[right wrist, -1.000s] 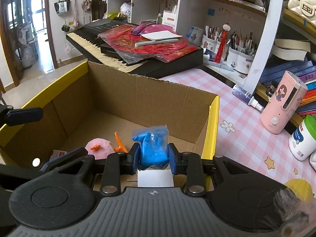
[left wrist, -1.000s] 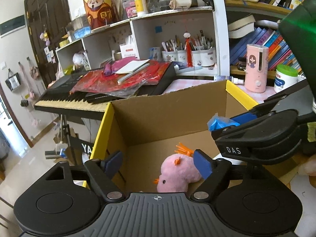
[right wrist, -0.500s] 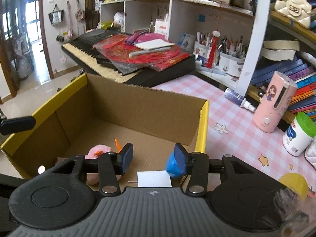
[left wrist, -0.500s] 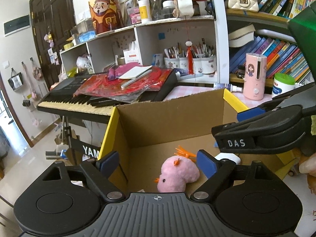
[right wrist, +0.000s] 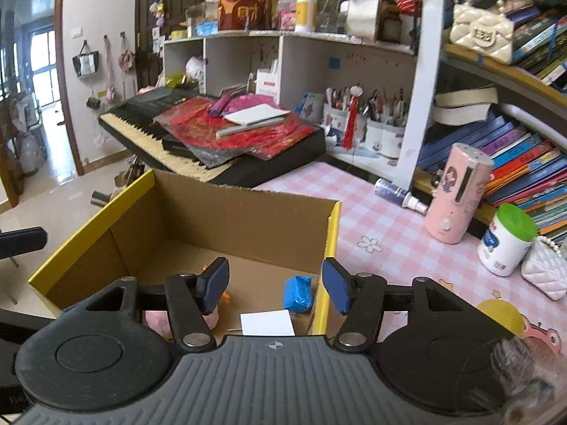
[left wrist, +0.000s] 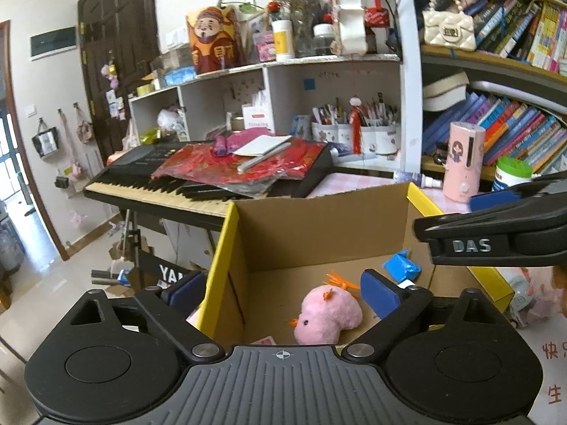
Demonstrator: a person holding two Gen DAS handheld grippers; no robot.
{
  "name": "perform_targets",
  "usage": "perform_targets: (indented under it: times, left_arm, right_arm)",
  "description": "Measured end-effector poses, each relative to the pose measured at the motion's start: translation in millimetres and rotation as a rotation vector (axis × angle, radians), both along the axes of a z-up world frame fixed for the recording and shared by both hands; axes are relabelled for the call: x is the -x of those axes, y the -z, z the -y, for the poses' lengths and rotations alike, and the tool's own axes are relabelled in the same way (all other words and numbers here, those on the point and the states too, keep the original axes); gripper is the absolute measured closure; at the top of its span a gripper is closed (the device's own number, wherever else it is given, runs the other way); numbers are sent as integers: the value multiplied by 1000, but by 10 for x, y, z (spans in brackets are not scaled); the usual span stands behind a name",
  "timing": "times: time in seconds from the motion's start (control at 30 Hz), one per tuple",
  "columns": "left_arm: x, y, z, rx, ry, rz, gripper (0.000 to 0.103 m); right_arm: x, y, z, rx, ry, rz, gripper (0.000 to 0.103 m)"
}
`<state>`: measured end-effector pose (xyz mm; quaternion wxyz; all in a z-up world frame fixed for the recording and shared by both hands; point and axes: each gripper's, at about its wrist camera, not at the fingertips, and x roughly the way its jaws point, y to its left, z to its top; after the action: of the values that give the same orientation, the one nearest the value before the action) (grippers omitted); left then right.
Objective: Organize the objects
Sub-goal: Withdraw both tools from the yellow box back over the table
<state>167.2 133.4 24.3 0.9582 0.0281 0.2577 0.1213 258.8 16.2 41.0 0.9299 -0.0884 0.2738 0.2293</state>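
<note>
Now both jaws opening, empty, blue packet (right wrist: 298, 294) upright in cardboard box (right wrist: 248, 219), pink plush (left wrist: 327, 313) lying sideways.

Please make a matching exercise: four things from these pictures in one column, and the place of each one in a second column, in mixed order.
Things:
1. pink plush toy with orange tufts
2. crumpled blue plastic packet
3. white notebook
4. cream quilted handbag with a pearl handle

Places:
A. on the red cover on top of the black keyboard
B. on the upper bookshelf
C. on the cardboard box floor, near the right yellow-edged wall
D. on the cardboard box floor, nearer the left side

Pairs: 1-D, 2-C, 3-A, 4-B
</note>
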Motion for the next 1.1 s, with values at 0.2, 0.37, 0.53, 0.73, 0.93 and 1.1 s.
perform_targets:
  times: [0.2,0.37,0.53,0.73,0.93,1.1]
  left_arm:
    - [132,-48,-90,30,-62,20,6]
    - [248,-71,-132,44,-76,39,6]
    - [356,-66,-155,54,-75,37,6]
    - [510,-24,-174,56,-78,15,6]
    - [681,65,-146,54,-73,-32,6]
    - [887,131,-130,52,-60,-67,6]
  right_arm:
    - [231,-92,93,3,81,91,27]
    - [403,-120,166,-3,129,116,25]
    - [555,-73,212,11,171,109,24]
    - [749,29,220,40,222,83,17]
    - [972,198,190,96,279,35,8]
    - [1198,312,171,138,297,0,5]
